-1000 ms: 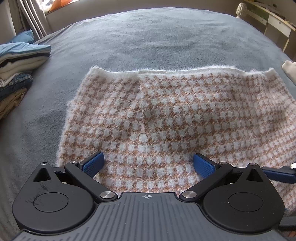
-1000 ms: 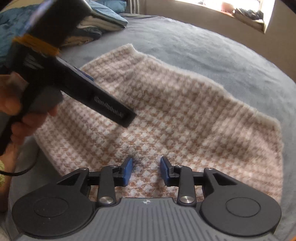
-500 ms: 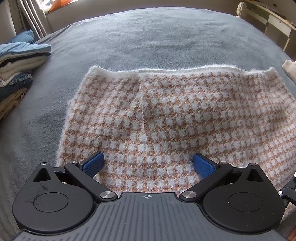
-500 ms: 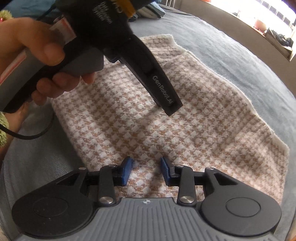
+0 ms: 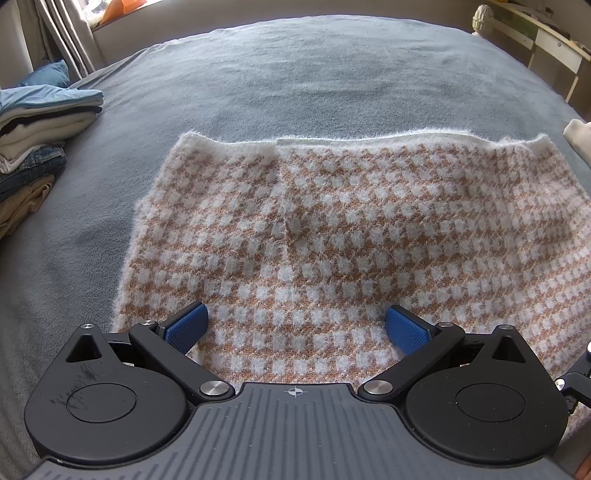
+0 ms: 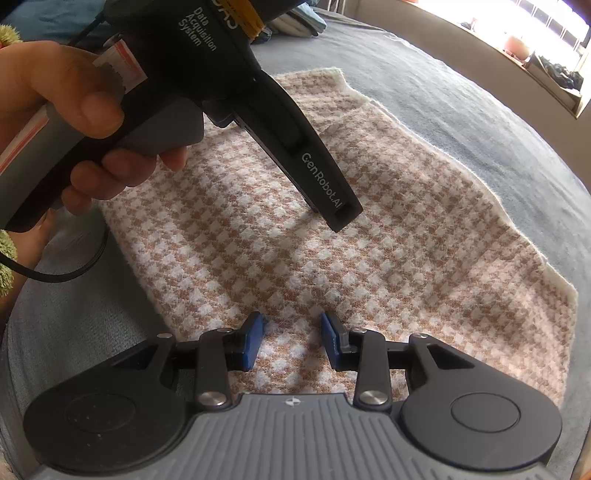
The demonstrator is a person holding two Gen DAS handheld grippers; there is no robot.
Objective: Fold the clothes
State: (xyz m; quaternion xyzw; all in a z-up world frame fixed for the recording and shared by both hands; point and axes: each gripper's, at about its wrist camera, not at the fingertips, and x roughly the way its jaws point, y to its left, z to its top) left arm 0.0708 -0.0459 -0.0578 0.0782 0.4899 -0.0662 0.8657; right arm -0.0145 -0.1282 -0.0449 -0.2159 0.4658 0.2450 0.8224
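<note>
A fuzzy tan-and-white checked knit garment [image 5: 351,229] lies flat on the grey bed; it also shows in the right wrist view [image 6: 369,236]. My left gripper [image 5: 295,326] hovers over the garment's near edge, jaws wide open and empty. My right gripper [image 6: 291,339] sits over the near edge further right, jaws partly open with nothing between them. The left gripper's black body [image 6: 229,85] and the hand holding it fill the upper left of the right wrist view.
A stack of folded clothes [image 5: 33,140] sits at the left on the grey bed cover [image 5: 295,81]. A white item [image 5: 580,136] lies at the right edge. A desk [image 5: 546,33] and a window sill [image 6: 535,62] border the bed.
The left gripper has barely moved. In the right wrist view the left gripper and hand loom larger and higher, and the garment has shifted as the right gripper changed its angle.
</note>
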